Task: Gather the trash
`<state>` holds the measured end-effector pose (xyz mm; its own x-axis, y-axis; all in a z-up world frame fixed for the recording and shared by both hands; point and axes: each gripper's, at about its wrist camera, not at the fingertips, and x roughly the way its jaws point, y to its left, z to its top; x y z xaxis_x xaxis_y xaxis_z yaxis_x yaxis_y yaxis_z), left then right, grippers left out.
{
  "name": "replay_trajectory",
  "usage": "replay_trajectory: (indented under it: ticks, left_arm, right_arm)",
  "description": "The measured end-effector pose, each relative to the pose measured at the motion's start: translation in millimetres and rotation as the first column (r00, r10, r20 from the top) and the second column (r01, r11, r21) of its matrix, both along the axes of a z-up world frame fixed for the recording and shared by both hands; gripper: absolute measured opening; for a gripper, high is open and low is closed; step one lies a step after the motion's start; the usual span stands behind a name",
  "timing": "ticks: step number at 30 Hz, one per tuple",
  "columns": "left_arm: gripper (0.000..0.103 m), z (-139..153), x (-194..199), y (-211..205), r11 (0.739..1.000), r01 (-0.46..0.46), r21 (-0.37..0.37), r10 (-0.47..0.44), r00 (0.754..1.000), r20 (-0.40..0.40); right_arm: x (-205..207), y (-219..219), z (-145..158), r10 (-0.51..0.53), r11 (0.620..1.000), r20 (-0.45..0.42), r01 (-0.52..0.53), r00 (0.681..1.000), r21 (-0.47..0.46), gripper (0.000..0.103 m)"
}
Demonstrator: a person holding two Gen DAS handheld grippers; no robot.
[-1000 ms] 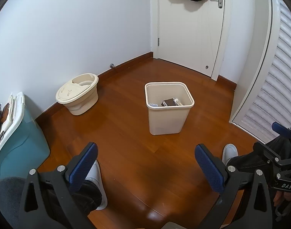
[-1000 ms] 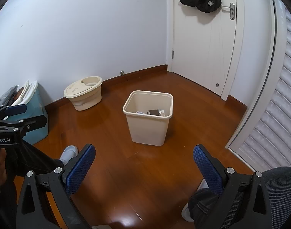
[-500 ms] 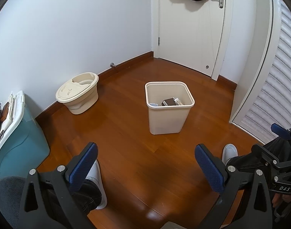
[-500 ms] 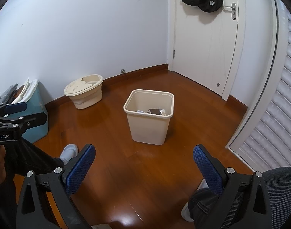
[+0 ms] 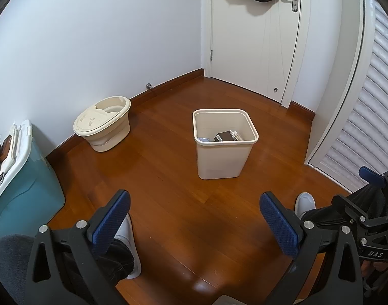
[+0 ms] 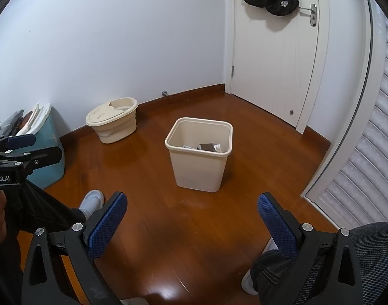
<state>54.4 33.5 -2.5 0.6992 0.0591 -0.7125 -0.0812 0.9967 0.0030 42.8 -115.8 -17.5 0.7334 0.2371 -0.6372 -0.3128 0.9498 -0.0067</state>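
Both wrist cams look down, fwd; share bin (image 5: 225, 145), door (image 6: 275, 58).

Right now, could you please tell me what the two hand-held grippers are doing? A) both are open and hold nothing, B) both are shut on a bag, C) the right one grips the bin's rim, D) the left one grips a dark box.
A: the left hand-held gripper and the right hand-held gripper both stand wide open over bare wooden floor, short of the beige bin, which already holds some trash.
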Motion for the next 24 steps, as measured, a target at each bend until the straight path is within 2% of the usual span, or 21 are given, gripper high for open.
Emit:
replay_trajectory:
  ticks: [12,19,24]
  left_arm:
    - [0.103,-0.2,0.5,-3.0,1.000,0.009,-0.003,-0.009,1.000,0.000]
    - [0.103,1.2,-1.1,4.2,0.998,0.010,-0.060,-0.010,1.000,0.009]
    - [0.103,1.5,-1.7,0.4,0.999,0.017,-0.034,-0.016,1.000,0.018]
  right_arm:
    - [-0.6,-1.6,-1.7,0.014,1.000,0.001,-0.014,1.000,-0.006,0.103]
    - [1.0,-1.5,-1.3,0.016,1.000,-0.001,-0.016,1.000,-0.005,0.103]
    - [-0.2,0.1,-1.8,0.023,1.000,-0.003,-0.023,1.000,-0.009,0.103]
